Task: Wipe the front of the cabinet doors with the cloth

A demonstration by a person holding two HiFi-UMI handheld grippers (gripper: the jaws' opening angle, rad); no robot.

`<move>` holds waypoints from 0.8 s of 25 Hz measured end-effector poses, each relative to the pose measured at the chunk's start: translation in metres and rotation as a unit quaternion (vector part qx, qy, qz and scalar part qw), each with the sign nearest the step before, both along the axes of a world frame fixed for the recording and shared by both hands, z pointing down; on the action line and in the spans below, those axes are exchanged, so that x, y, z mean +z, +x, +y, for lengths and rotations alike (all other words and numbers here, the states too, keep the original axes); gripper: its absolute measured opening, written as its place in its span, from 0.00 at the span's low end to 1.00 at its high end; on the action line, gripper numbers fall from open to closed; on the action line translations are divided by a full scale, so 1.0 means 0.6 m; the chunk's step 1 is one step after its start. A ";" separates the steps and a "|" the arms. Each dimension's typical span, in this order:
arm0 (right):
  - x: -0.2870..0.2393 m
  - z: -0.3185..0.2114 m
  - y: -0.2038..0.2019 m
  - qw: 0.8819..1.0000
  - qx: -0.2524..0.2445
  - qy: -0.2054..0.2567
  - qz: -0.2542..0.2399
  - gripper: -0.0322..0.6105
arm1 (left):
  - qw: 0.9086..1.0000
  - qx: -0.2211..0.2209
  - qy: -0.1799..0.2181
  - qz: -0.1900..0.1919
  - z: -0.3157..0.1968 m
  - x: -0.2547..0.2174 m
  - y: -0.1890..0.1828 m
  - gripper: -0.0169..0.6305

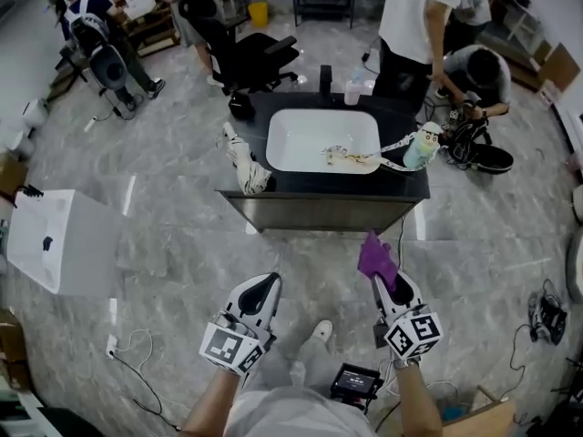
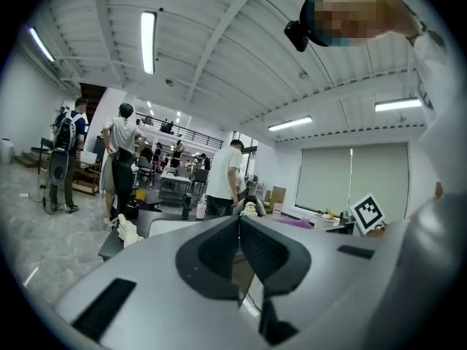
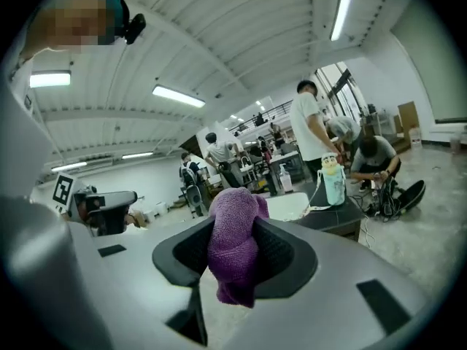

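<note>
A purple cloth [image 1: 375,254] [image 3: 233,250] sticks up between the jaws of my right gripper [image 1: 386,285] [image 3: 235,252], which is shut on it. My left gripper [image 1: 262,291] [image 2: 238,248] is shut with nothing between its jaws. Both are held low over the floor, a step short of the dark sink cabinet [image 1: 323,210]. The cabinet's front [image 1: 319,213] faces me, seen from steeply above as a narrow strip. In the right gripper view the cabinet [image 3: 343,216] stands ahead to the right.
On the cabinet top are a white basin [image 1: 321,139], a white cloth [image 1: 244,167] at the left edge, a mint bottle [image 1: 422,147] and a clear bottle [image 1: 352,87]. A white box [image 1: 53,240] stands left. People [image 1: 419,25] work behind. Cables [image 1: 137,353] lie on the floor.
</note>
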State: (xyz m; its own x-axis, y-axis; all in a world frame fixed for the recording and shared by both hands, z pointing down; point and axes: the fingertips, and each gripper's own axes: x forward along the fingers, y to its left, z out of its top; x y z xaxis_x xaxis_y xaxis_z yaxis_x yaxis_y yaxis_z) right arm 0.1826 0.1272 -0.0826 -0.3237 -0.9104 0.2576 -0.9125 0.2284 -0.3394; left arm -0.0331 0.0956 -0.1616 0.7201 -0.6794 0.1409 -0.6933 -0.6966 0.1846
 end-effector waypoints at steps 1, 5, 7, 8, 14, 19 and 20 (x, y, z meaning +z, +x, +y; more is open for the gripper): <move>0.023 -0.015 0.007 1.000 0.006 -0.009 -0.004 0.28 | 1.000 -0.003 -0.003 -0.002 -0.011 0.011 0.005 0.04; 0.093 -0.071 0.016 1.000 0.011 -0.025 0.008 0.28 | 1.000 -0.005 -0.013 -0.008 -0.055 0.059 0.021 0.04; 0.123 -0.100 0.008 1.000 0.005 -0.019 0.023 0.28 | 1.000 -0.008 -0.018 -0.007 -0.082 0.089 0.030 0.04; 0.139 -0.113 0.001 0.999 0.000 -0.015 0.032 0.28 | 1.000 -0.010 -0.021 -0.005 -0.095 0.106 0.035 0.04; 0.249 -0.191 -0.046 0.999 -0.011 -0.020 0.045 0.28 | 1.000 -0.006 -0.030 0.007 -0.184 0.211 0.073 0.04; 0.340 -0.229 -0.061 0.998 -0.012 -0.044 0.053 0.28 | 0.999 0.019 -0.039 -0.005 -0.238 0.300 0.089 0.04; 0.358 -0.235 -0.062 0.997 -0.008 -0.049 0.053 0.28 | 0.999 0.022 -0.043 -0.007 -0.246 0.318 0.090 0.04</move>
State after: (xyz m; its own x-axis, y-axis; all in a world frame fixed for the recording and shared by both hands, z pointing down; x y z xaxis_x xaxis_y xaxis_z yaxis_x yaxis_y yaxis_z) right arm 0.1456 -0.0136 0.1322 -0.3044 -0.8740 0.3789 -0.9407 0.2134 -0.2636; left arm 0.0207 -0.0522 0.0293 0.7465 -0.6320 0.2080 -0.6653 -0.7086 0.2348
